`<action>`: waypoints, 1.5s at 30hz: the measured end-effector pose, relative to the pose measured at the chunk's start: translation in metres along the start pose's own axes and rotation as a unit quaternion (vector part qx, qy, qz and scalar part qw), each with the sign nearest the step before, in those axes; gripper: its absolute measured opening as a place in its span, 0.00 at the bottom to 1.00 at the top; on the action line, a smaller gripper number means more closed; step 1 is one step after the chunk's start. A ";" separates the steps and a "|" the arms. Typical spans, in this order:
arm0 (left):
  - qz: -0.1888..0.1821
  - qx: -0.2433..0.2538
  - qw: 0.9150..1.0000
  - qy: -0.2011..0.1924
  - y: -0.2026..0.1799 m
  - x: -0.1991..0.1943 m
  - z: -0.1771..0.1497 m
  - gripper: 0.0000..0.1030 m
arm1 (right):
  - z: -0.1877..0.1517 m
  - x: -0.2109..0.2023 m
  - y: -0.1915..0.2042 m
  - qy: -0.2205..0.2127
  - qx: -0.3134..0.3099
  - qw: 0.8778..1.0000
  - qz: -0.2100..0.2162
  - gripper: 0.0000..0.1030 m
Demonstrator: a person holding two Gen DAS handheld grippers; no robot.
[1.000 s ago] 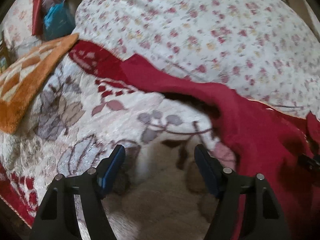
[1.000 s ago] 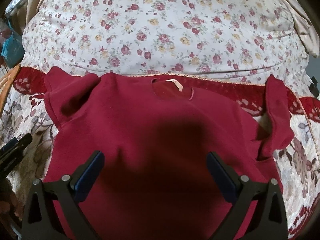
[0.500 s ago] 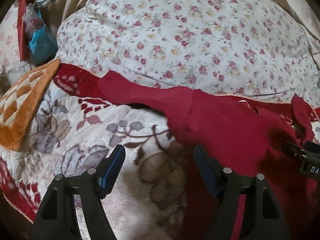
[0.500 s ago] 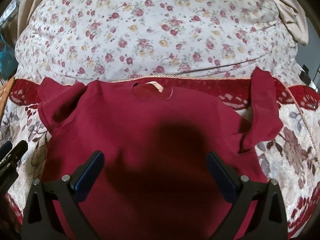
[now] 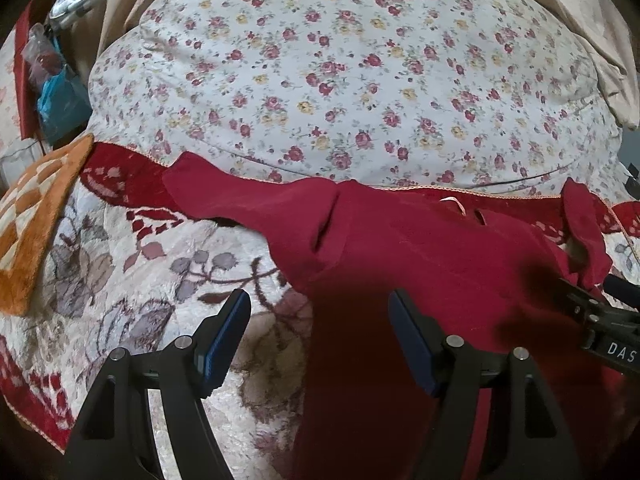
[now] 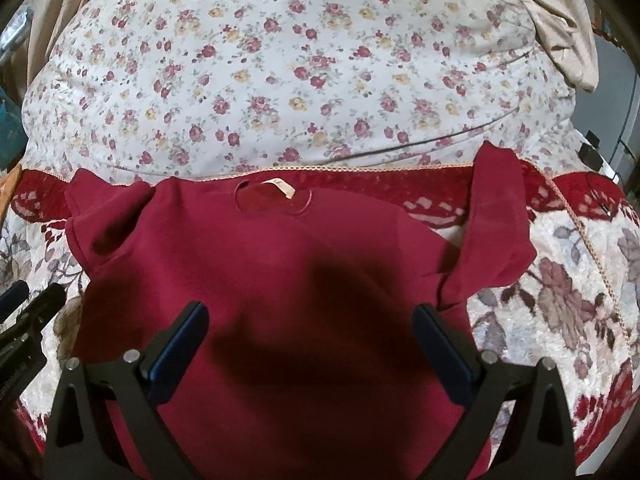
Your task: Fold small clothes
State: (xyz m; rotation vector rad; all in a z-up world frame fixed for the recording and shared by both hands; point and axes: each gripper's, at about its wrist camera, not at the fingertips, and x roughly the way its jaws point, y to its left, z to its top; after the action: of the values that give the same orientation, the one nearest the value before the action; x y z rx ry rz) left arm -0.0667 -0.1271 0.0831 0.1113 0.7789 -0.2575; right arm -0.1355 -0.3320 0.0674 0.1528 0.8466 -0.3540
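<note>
Red shirt (image 6: 280, 264) flat on blanket (image 6: 560, 288), claws spread

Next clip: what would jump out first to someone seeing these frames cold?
The dark red shirt dominates: spread on the patterned blanket, neckline toward the big floral cushion behind it, both sleeves rumpled. The right gripper hangs open over the shirt's body; the left gripper hangs open at its side edge, half over blanket. An orange checked mat sits at far left.
</note>
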 end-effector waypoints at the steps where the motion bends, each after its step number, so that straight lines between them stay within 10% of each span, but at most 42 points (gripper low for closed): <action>1: 0.001 0.001 1.000 -0.001 -0.001 0.000 0.001 0.49 | 0.000 0.000 -0.001 -0.001 0.002 1.000 0.001 1.00; 45: -0.013 -0.024 0.999 0.034 -0.003 0.031 0.004 0.49 | -0.002 0.032 0.004 0.027 0.004 1.000 0.014 1.00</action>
State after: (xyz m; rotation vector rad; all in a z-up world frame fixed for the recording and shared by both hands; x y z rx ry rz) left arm -0.0436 -0.1366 0.0644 0.0644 0.8536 -0.2606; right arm -0.1162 -0.3355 0.0423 0.1825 0.8962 -0.3288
